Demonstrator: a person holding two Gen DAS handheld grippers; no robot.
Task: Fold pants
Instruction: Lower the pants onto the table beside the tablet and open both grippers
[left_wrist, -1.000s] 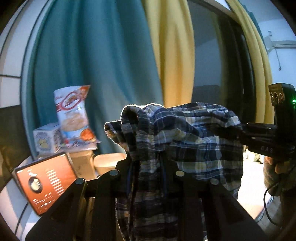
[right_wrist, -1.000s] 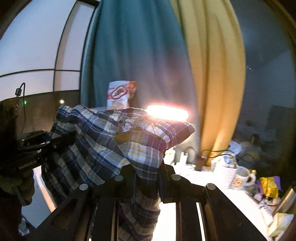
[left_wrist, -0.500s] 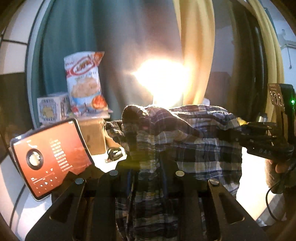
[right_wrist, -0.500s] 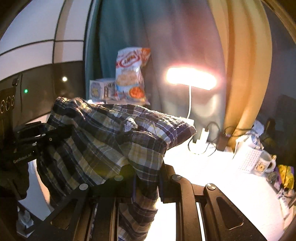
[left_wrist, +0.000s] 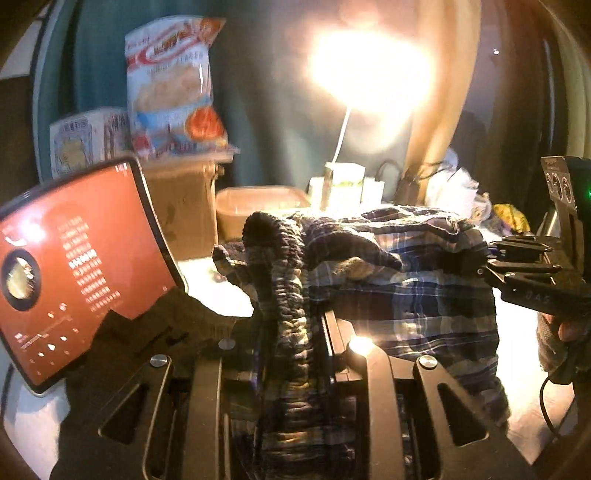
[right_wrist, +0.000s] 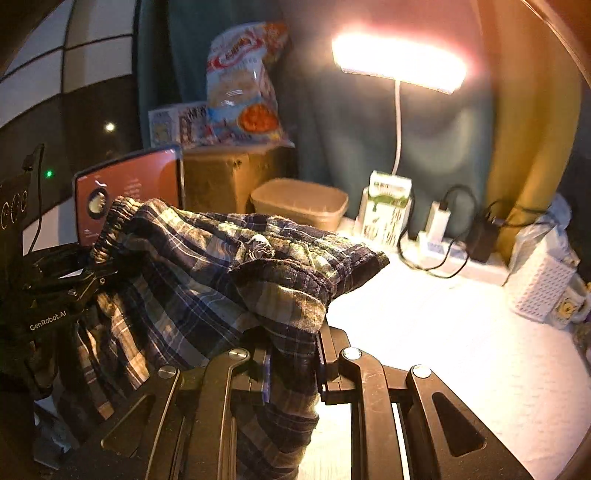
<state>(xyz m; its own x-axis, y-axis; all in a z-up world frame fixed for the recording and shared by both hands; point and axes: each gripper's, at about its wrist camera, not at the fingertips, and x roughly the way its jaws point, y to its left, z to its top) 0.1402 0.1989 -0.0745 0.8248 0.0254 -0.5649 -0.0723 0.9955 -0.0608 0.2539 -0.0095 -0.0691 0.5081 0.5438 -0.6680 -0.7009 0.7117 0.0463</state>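
Note:
Dark plaid pants hang stretched between my two grippers above the white tabletop. In the left wrist view my left gripper is shut on the bunched elastic waistband, and cloth drapes down between its fingers. At the right edge of that view my right gripper clamps the other end. In the right wrist view my right gripper is shut on a fold of the pants, while my left gripper holds the waistband at the left. The lower legs of the pants are hidden below both grippers.
A tablet with an orange screen leans at the left. Behind it stand a cardboard box with a snack bag, a plastic tub, a carton and a lit lamp. Cables, a white basket and a mug crowd the right.
Both grippers have come down and forward with the pants still held. The views now tilt toward the table, so the lamp, tub and tabletop have come into sight.

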